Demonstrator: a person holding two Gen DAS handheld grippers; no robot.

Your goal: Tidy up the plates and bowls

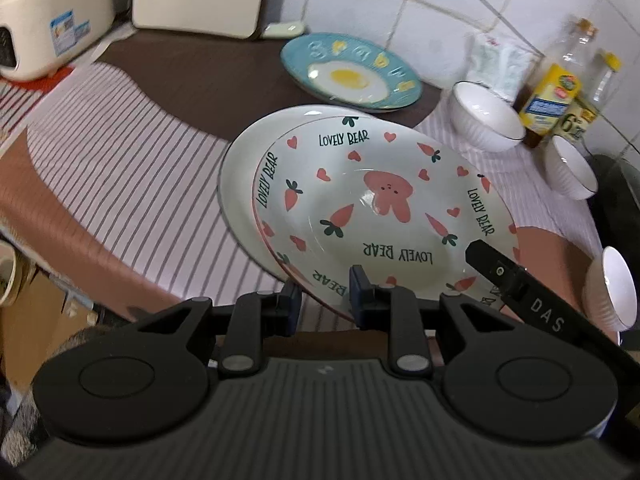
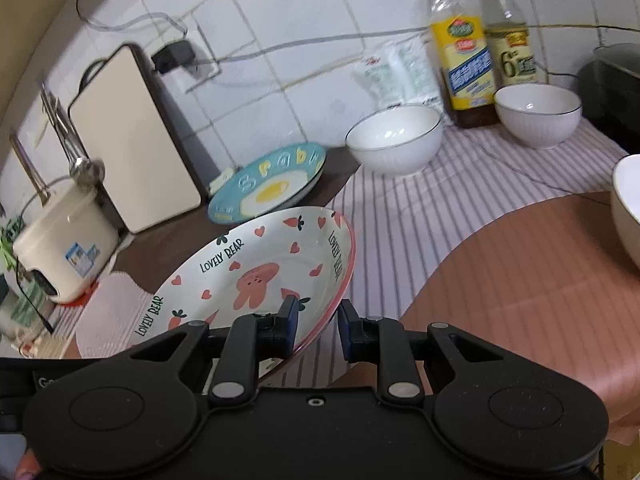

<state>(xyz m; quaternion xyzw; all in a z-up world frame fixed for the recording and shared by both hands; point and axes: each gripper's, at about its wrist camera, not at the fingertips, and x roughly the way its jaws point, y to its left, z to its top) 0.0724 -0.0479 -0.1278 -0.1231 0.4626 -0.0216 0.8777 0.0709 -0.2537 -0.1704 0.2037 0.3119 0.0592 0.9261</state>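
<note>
Bunny plate (image 1: pixel 380 204) glossy glazed ceramic, smooth; blue egg plate (image 1: pixel 352 72) at 12 o'clock, same glaze. White bowl (image 2: pixel 394 138) at 1 o'clock ribbed outside, shiny. Striped cloth (image 1: pixel 132 148) matt woven. Left gripper (image 1: pixel 324 300) matt black plastic, metal pins. Wall tiles (image 2: pixel 300 60) glossy.

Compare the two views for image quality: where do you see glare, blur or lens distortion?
Left wrist view: glare glints on the Lovely Bear plate; the bottles are blurred; wall tiles bow. Right wrist view: dark fisheye corners, curved tile lines, soft rice cooker, highlights inside the white bowl.
</note>
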